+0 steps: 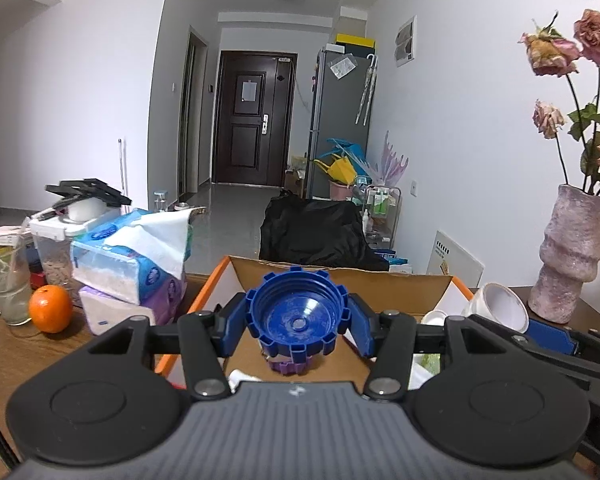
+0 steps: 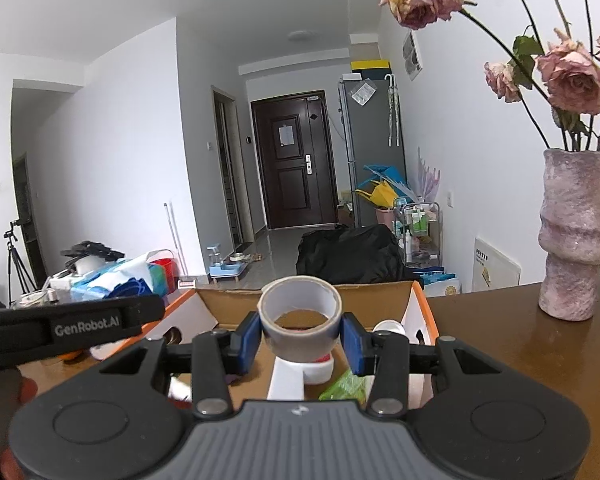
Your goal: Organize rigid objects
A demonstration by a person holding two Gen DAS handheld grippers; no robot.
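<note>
My left gripper (image 1: pixel 298 326) is shut on a blue notched plastic cap (image 1: pixel 298 312) and holds it over the open orange-edged cardboard box (image 1: pixel 340 276); a purple piece (image 1: pixel 286 366) lies below it in the box. My right gripper (image 2: pixel 300 338) is shut on a grey roll of tape (image 2: pixel 300 312) and holds it over the same box (image 2: pixel 380 294). Inside the box a white object (image 2: pixel 296 374) and a green packet (image 2: pixel 344 386) lie. The left gripper's body (image 2: pixel 72 324) shows at the left of the right wrist view.
On the wooden table (image 2: pixel 500 336) stand a pink vase (image 2: pixel 576 236) with dried roses, tissue packs (image 1: pixel 128 264), an orange (image 1: pixel 50 308), a glass (image 1: pixel 6 280) and a white cup (image 1: pixel 500 306). A black-draped chair (image 1: pixel 312 232) stands behind the box.
</note>
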